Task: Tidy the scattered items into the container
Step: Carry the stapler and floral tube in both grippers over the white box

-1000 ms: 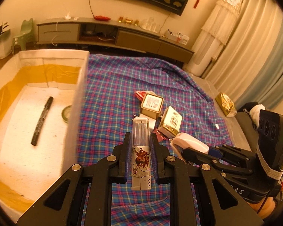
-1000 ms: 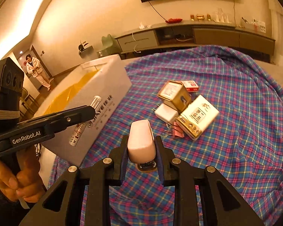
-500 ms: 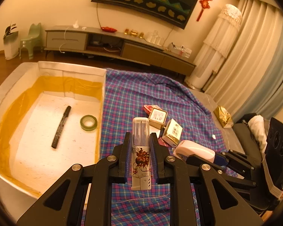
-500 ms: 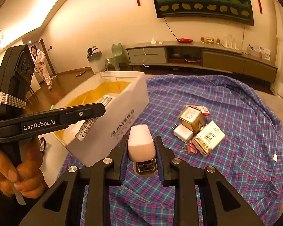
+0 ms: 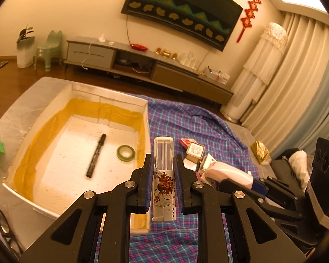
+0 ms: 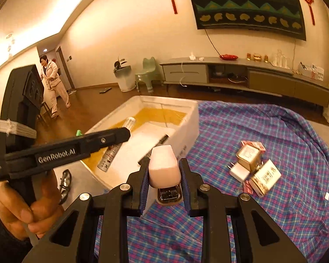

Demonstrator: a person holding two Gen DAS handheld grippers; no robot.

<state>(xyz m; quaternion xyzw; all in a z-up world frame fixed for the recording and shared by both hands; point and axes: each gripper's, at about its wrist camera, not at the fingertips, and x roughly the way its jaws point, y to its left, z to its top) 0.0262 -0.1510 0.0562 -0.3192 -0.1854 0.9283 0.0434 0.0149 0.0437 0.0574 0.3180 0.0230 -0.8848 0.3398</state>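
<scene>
My left gripper (image 5: 163, 184) is shut on a clear plastic refill case with a printed label (image 5: 163, 175), held above the near right corner of the white box (image 5: 111, 100). The box holds a black marker (image 5: 96, 155) and a green tape roll (image 5: 126, 152). My right gripper (image 6: 164, 182) is shut on a pink stapler (image 6: 163, 166), held above the plaid cloth beside the box (image 6: 186, 114). The left gripper and its case (image 6: 114, 151) show over the box in the right wrist view. The stapler (image 5: 226, 173) shows in the left wrist view.
On the plaid cloth (image 6: 263, 131) lie a gold tin (image 6: 247, 154), a white and gold carton (image 6: 266, 177), a white charger (image 6: 239, 171) and a red packet (image 6: 258, 143). A gold wrapper (image 5: 260, 152) lies off the cloth. Glasses (image 6: 64, 180) lie left of the box. A person (image 6: 51, 83) stands far left.
Both grippers have risen and swung left towards the box, each still holding its item. More of the box interior now shows, and the left gripper sits over the box's corner.
</scene>
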